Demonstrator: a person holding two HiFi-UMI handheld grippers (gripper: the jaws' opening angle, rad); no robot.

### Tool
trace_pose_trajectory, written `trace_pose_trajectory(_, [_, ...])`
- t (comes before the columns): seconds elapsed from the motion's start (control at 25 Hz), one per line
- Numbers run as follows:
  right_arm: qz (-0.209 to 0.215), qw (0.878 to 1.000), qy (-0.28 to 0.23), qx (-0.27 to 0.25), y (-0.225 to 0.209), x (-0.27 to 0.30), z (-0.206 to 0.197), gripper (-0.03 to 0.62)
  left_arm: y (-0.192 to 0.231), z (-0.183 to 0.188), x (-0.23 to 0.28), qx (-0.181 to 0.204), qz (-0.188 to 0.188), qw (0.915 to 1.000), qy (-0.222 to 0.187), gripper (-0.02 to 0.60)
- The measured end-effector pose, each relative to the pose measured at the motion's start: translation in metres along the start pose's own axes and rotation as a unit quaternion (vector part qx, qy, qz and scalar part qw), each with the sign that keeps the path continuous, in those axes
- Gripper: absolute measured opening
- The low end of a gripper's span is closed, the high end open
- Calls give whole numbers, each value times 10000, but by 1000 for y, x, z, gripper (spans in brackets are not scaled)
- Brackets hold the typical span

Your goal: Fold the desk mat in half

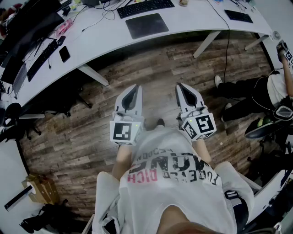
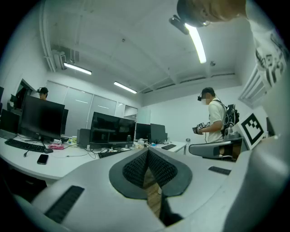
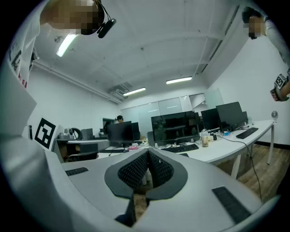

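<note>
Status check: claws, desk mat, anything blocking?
Left claw and right claw shut, empty, held level short of the desk. Desk mat flat, unfolded, untouched. Nothing on it; keyboard just behind.

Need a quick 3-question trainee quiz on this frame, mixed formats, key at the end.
1. True or false: the left tongs grip the dark grey rectangular desk mat.
2. That mat lies flat on: A) the wood-plank floor, B) the white curved desk, C) the black keyboard.
3. Fill in: the right tongs are ___, with nothing between them.
Key: 1 false; 2 B; 3 shut.
</note>
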State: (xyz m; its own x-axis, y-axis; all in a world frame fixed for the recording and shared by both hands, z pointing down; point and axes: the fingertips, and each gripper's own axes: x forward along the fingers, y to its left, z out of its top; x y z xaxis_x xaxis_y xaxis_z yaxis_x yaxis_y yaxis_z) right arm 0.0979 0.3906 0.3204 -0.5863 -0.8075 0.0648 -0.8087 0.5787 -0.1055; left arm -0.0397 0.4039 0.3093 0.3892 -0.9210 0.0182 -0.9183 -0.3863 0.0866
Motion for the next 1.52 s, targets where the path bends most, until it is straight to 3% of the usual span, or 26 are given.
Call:
trace_pose_trajectory(0.92, [385, 9991, -198, 24, -33, -20, 9, 0, -42, 2, 22, 45, 134, 9999, -61, 0])
trace_pose_trajectory(1.28, [207, 9998, 4, -56, -50, -10, 0, 0, -36, 2, 43, -75, 45, 9999, -55, 0])
trace_pose_trajectory(1.52, [107, 9999, 110, -58, -69, 33, 0, 0, -5, 3, 81, -145, 25, 9999, -77, 0])
